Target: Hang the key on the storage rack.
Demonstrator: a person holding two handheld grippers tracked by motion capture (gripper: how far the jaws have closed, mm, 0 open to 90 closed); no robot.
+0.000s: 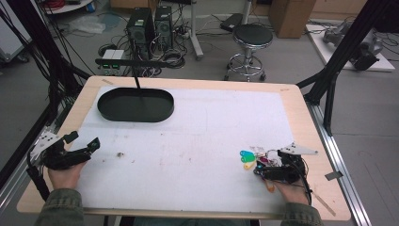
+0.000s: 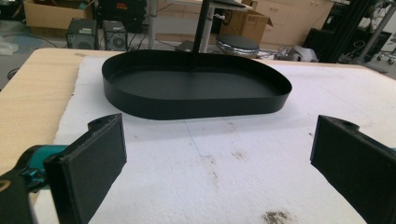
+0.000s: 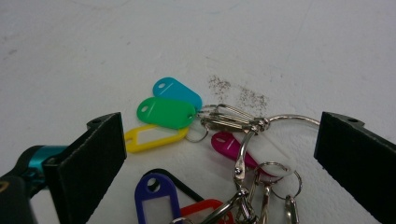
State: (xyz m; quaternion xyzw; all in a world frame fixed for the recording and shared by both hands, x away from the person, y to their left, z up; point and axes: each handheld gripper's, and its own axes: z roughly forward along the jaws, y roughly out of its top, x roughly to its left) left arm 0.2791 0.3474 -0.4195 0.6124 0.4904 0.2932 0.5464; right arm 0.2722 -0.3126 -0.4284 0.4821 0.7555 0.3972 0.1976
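A bunch of coloured key tags (image 1: 248,159) on metal rings lies on the white mat at the right. In the right gripper view the teal tag (image 3: 177,91), green tag (image 3: 166,112), yellow tag (image 3: 149,137), magenta tag (image 3: 229,144) and blue tag (image 3: 156,196) fan out from the rings (image 3: 243,123). My right gripper (image 3: 219,154) (image 1: 262,163) is open, its jaws low on either side of the bunch and not touching it. My left gripper (image 1: 83,140) (image 2: 219,158) stands open over bare mat at the left. Ahead of it lies an empty black oval tray (image 2: 196,100) (image 1: 135,117).
A thin black stand (image 1: 136,77) rises behind the tray. A speck of dirt (image 1: 121,154) marks the mat (image 1: 197,127) near the left gripper. Beyond the table stand a stool (image 1: 252,37), computer towers (image 1: 150,26) and black frame posts (image 1: 346,47).
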